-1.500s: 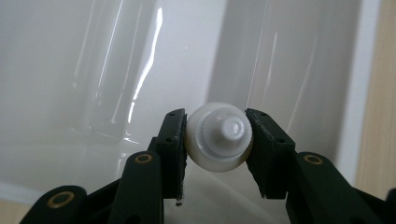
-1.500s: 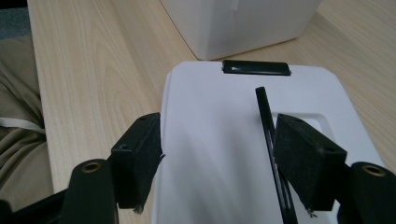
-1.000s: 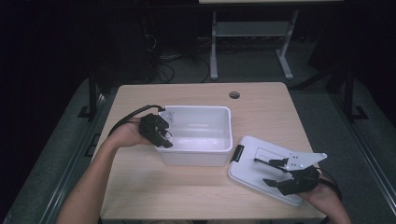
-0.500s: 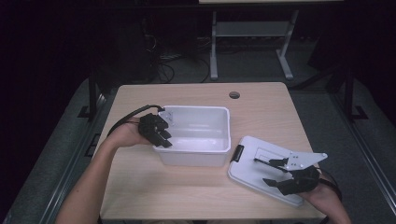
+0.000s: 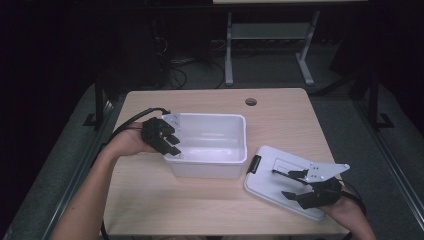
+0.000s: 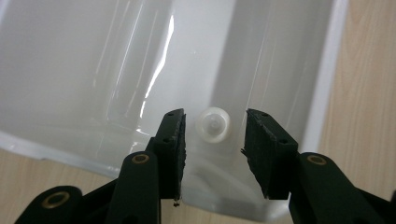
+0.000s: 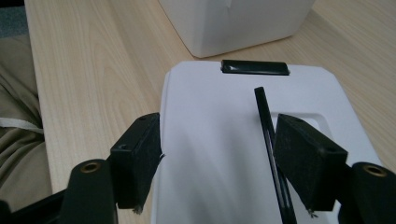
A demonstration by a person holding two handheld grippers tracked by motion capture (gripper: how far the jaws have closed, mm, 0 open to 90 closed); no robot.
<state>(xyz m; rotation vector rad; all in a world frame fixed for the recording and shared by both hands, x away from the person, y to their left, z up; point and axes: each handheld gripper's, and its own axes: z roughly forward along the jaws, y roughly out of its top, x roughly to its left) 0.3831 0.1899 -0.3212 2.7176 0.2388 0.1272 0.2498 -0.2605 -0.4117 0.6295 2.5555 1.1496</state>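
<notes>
- Now the small white round plastic cap point(image 6: 213, 126) lies on the bottom of the white translucent plastic bin point(image 5: 210, 120), close to the wall at my left side. Nothing is touching it.
- My left gripper point(image 5: 172, 145) hangs over the left rim of this bin. Its jaws have just been opening, and between the pads I see only a free gap, with the cap lower down inside the bin. So I judge that the cap is released and the placing step is done.
- The bin stands open on the light wooden table point(image 5: 280, 115), a little left of the middle.
- The flat white plastic lid point(image 5: 270, 165), with a black clip point(image 7: 254, 67) on its edge, lies on the table to the right of the bin, near it but apart.
- My right gripper point(image 7: 217, 140) is low over this lid with the jaws spread wide. One pad is by the lid's edge and the other is above its top, and I see no squeeze on it.
- A thin black strip point(image 7: 266, 121) runs beside one pad; I cannot tell what it is.
- What is left, as I judge: to grasp the lid, bring it over the bin and close it.
</notes>
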